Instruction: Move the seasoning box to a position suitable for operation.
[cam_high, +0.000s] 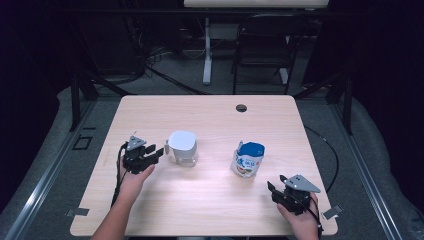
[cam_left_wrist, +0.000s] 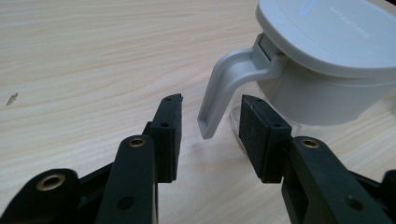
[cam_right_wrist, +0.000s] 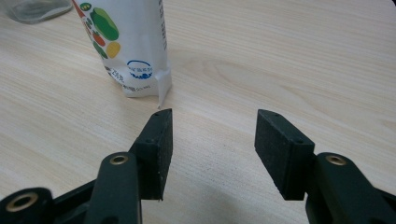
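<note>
Left gripper (cam_left_wrist: 210, 121) jaws apart around the jug's handle (cam_left_wrist: 223, 88) without touching, jug (cam_high: 182, 147) cut off at the edge, right gripper (cam_right_wrist: 212, 140) jaws apart near half-seen pouch (cam_right_wrist: 128, 46).

Lidded grey jug (cam_high: 182, 147) upright, mid-table (cam_high: 210, 195)

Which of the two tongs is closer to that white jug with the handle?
The left. The left tongs sit right at the jug, their open jaws either side of its handle without pressing it. The right tongs wait far across the table, open, near the pouch.
</note>
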